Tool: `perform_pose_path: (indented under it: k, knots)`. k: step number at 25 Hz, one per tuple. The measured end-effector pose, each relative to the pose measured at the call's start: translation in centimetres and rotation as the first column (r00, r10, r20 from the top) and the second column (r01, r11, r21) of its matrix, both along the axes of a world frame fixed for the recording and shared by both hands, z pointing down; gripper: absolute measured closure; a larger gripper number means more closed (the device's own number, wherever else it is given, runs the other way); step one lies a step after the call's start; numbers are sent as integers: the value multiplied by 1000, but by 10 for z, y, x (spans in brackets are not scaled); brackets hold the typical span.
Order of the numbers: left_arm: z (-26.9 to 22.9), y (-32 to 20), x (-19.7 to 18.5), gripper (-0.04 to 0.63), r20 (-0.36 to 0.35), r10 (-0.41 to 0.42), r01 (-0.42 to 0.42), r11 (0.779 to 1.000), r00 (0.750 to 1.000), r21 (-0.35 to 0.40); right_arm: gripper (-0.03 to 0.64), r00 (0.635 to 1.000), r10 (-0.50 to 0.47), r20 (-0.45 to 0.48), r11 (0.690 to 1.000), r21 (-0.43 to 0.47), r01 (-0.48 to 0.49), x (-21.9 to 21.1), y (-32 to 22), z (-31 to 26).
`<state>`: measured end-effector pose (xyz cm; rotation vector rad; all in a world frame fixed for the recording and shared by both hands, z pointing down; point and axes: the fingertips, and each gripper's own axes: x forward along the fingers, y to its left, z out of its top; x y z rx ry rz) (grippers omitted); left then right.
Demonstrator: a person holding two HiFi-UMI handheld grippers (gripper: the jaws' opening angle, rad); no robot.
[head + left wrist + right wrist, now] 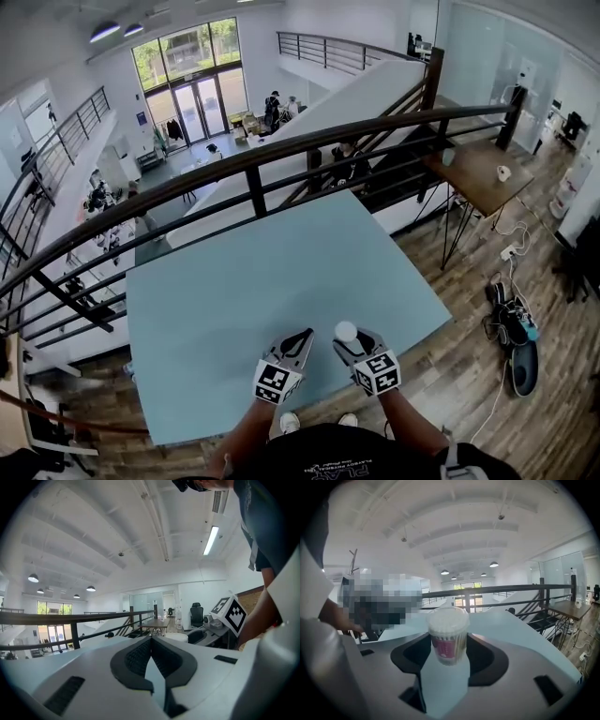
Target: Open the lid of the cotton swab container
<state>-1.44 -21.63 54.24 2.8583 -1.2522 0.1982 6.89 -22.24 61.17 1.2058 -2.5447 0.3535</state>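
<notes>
Inspector: Status of the cotton swab container (449,637)?

Assessor: Found pinched upright in the right claw (349,339), jaws set wide and bearing on both sides of the body at the pink label (446,649). Held above the pale blue worktop (234,309), near its front edge. Apparently clear of the surface, though hard to confirm from the head view.

Inspector: Lid?

Assessor: Observed the lid (447,617) seated on top, white and closed. No gap noted at the rim.

Inspector: Left claw (151,641)?

Assessor: Pressed fully together, holding nothing. Poised just beside the right claw, on its left and at about the same height, pointing roughly level.

Inspector: Step in hand, then?

Assessor: Judged as container secured and presented for opening. Opening itself not yet begun.

Inspector: Requirements for the next move?

Assessor: Probably to part the left jaws, bring them over the top, close on the lid's edge, then lift or pry upward with the right grip kept firm. Advise care against crushing the thin wall or tilting the container at the moment of release, for fear of spilling swabs.
</notes>
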Motion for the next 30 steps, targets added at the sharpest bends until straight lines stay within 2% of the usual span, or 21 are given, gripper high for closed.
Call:
perform_pose_path:
  k: [3,7,12,17,21,24,30]
  knots:
    - [0,5,1,583,53,-2,0,999,999,39,371,1000,-8,2,1000,-2,8,-4,7,7]
    - [-1,18,6,583,127,36,-44,997,991,65,371,1000,-12,1,1000,-5,12,-10,16,6]
    - [-1,21,14,583,248,78,-109,987,966,114,371,1000,-24,-9,1000,12,25,-12,10,-1]
    - [9,27,20,578,416,109,-184,972,903,145,371,999,-42,-23,999,-7,41,-14,14,2]
    - [17,31,23,507,495,134,-232,962,859,141,371,998,-58,-22,998,-13,58,-18,16,3]
    - [23,34,28,462,570,143,-276,949,809,153,371,997,-70,-30,997,-17,70,-20,17,4]
    - [28,38,28,431,685,109,-328,924,720,198,371,994,-100,-51,995,-23,99,-29,22,4]
